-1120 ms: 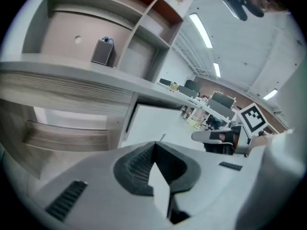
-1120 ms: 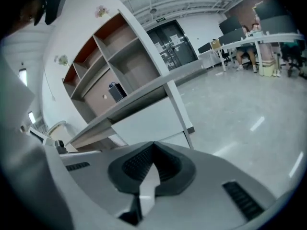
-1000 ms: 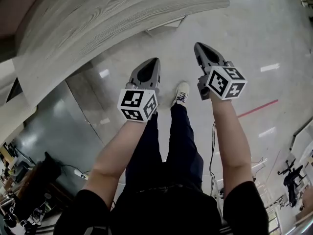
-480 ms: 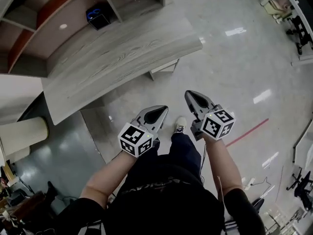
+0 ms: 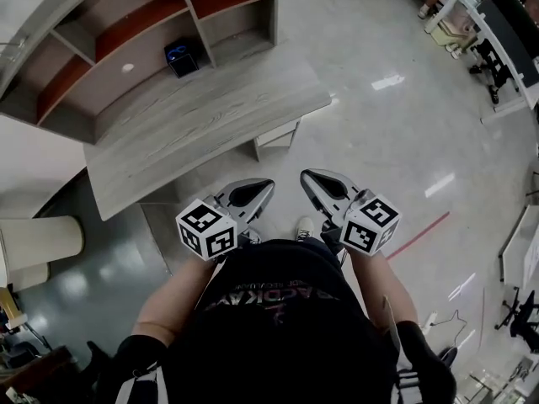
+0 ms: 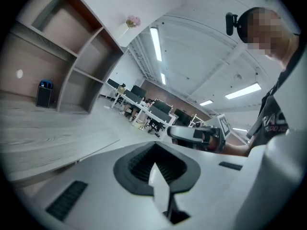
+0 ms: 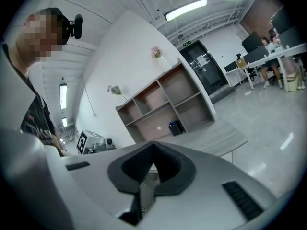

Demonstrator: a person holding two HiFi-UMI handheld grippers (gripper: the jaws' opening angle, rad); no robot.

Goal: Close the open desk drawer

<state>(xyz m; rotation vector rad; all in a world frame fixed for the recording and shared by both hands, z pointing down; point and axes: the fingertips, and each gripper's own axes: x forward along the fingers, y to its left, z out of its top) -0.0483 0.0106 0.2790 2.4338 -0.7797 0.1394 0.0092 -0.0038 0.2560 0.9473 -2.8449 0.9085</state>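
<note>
The pale grey desk drawer (image 5: 276, 135) sits under the near edge of the curved grey wood-grain bench (image 5: 210, 112), towards that edge's right end, with its front showing just past the edge. Its long axis lies along that edge, running from lower left to upper right in the head view. The face points out over the glossy grey floor (image 5: 379, 116) towards the person. Its travel would probably run across the edge, back towards the open shelf unit (image 5: 126, 49) behind the bench. Whether it is pushed fully home is too small to tell.

Over the last second the left gripper (image 5: 263, 188), which hung low over the floor in front of the legs, has risen. It now rides close before the person's chest, its jaws clenched with nothing between them. The right gripper (image 5: 313, 182) has come up the same way and sits just beside the left, its jaws likewise clenched and empty. The head view has lifted with them, so the whole bench and the shelf unit now show, where only the bench's edge did before.

Both grippers are well apart from the drawer. Judged from this, no push is in hand: the person stands back from the bench, either finished or yet to step in.
</note>
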